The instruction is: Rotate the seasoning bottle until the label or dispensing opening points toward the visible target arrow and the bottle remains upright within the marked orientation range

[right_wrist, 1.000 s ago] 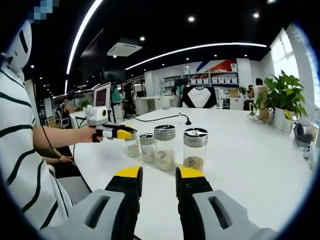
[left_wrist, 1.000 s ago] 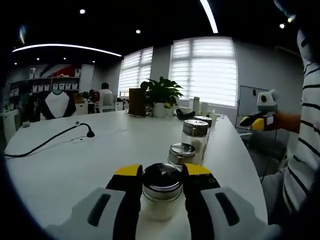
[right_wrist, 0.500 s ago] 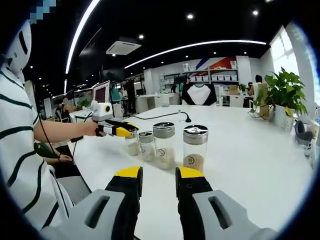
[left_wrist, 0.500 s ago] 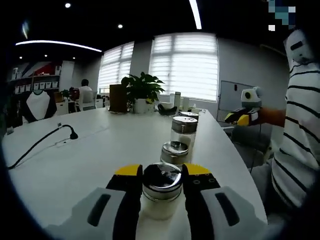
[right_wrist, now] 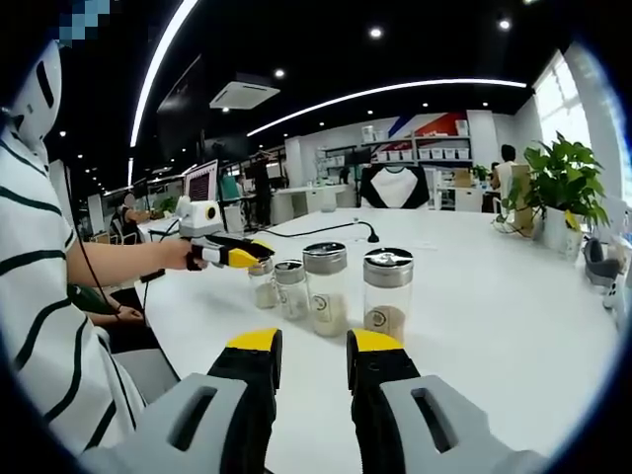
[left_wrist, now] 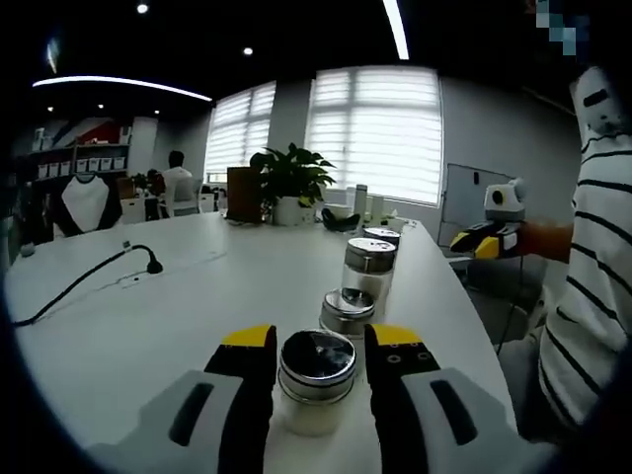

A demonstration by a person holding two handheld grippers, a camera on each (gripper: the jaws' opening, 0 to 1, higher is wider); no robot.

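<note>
Glass seasoning bottle with a shiny metal cap [left_wrist: 317, 380], bottom centre of the left gripper view, stands upright on the white table [left_wrist: 178, 316] between the yellow-tipped black jaws of the left gripper [left_wrist: 318, 357]. The jaws flank the bottle closely on either side, though whether they press on the glass cannot be told. The bottle's long axis is vertical and crosses the jaw line at right angles, so a twist of this hand about that axis would, by judgement, turn the bottle without tipping it. No label face or target arrow can be made out in either view.

Three further metal-capped glass shakers [left_wrist: 365, 281] run in a row away from the held one toward centre frame. In the right gripper view the same row [right_wrist: 326, 286] lies at mid-frame, with the left gripper at its far left end, while the right gripper [right_wrist: 313, 360] hangs at bottom centre, well apart from the row, jaws narrowly parted on nothing. The left hand is therefore the nearer.
</note>
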